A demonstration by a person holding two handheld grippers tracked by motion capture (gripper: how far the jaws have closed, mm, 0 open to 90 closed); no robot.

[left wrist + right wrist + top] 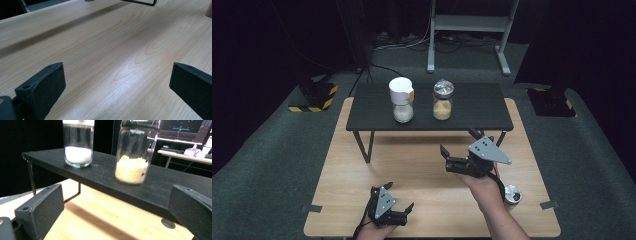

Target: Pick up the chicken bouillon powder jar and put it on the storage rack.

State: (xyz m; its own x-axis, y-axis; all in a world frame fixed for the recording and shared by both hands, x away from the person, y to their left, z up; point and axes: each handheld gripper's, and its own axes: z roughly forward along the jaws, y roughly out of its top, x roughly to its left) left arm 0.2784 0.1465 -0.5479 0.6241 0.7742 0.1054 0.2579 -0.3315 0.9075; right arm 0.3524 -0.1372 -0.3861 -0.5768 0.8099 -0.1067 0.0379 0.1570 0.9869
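Right hand-held gripper (462, 145), jaws apart and empty, faces the glass jar of beige grains (443, 101) on the black shelf (372, 107); probably heavy, slippery, breakable, best clamped mid-body.

Left gripper (117, 82), jaws wide apart, low over bare light wooden table (105, 45).

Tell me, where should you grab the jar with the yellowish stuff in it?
Probably around the glass body of the jar, at about mid-height. It stands upright on the black shelf, and its round straight wall suits two jaws closing from opposite sides. Come from the front, level with it: the right gripper already faces it, jaws open. The jar with the white cap stands apart on one side.
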